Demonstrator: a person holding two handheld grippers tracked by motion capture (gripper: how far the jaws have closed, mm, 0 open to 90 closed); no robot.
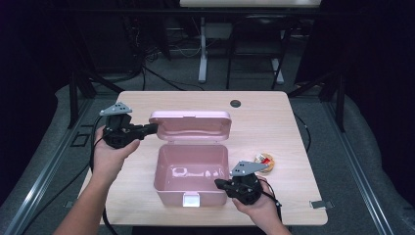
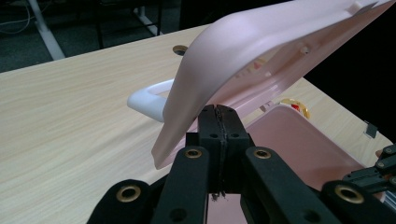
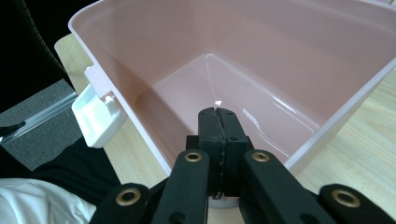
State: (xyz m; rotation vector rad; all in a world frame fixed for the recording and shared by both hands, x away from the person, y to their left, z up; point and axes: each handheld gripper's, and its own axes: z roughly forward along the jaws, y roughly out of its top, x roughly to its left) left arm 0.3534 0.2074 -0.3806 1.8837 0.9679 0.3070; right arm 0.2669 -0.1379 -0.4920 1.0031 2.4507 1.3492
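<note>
Centrally on the bench, one pink box was seen with its one lid raised. Two grippers were counted: the left gripper, jaws closed on nothing, was held level against the lid's left end; the right gripper, jaws likewise closed, was pointed at the box's lower-right corner.

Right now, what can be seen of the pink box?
The pink box looks like glossy plastic: a deep, empty tub with a white latch on its front wall. Its lid stands open behind it, a white handle on the lid's outer face. It rests on the table; the left gripper meets the lid's edge.
</note>
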